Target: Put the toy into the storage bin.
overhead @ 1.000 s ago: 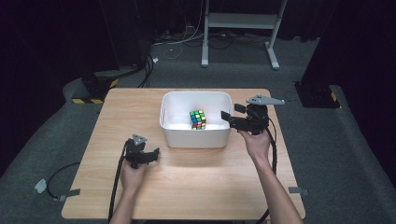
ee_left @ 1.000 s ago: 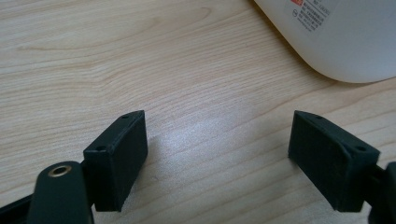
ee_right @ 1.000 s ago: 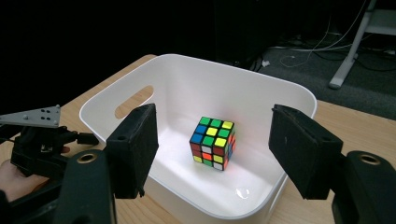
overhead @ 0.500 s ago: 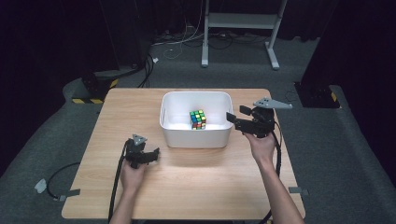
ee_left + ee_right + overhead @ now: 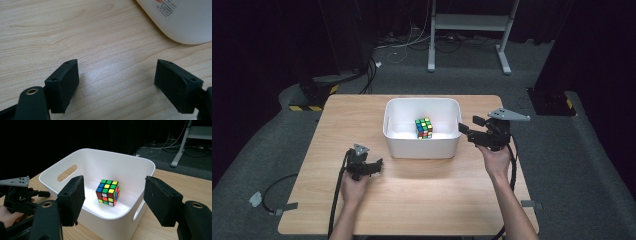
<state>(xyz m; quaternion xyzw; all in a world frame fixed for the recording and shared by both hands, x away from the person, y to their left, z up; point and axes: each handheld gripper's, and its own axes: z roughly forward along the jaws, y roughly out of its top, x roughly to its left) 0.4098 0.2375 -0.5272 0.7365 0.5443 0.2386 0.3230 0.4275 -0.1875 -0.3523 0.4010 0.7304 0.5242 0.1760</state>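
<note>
My right gripper [image 5: 115,186] hangs at the right end of the white tub [image 5: 120,160], jaws spread and empty, aimed at the Rubik's cube [image 5: 108,192] on the tub's floor. I judge this to be the approach: next I must clear the rim, dip in and straddle the cube. My left gripper [image 5: 116,75] rests spread-jawed on the table [image 5: 50,30], near left.

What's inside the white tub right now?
One colourful puzzle cube sits on the floor of the white tub. The tub's near wall hides the floor strip beside it.
</note>
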